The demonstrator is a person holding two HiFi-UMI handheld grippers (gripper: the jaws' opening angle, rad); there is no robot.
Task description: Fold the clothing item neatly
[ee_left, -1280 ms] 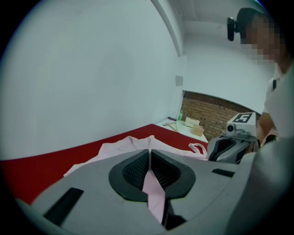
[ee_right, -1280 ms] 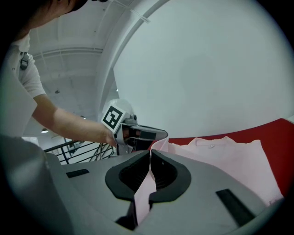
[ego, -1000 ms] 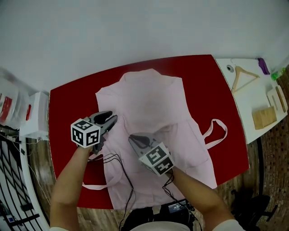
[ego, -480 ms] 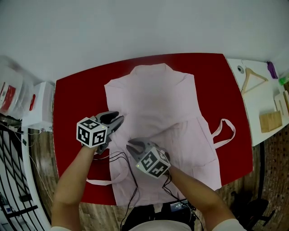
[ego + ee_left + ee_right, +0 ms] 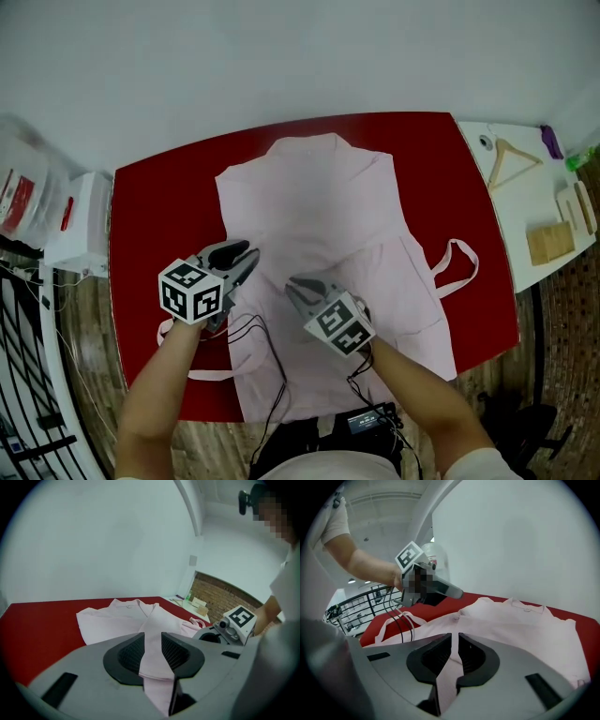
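pink garment [image 5: 323, 202] is lying spread on red table [image 5: 155, 211]; left gripper [image 5: 246, 260] and right gripper [image 5: 296, 287] are touching its near-left part.

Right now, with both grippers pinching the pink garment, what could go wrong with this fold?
Black cables trail across the garment behind the left gripper and right gripper; they could get folded in. Each gripper pinches only a narrow ridge of fabric, which might slip out. The loose strap lies off to the side and may end up crooked.
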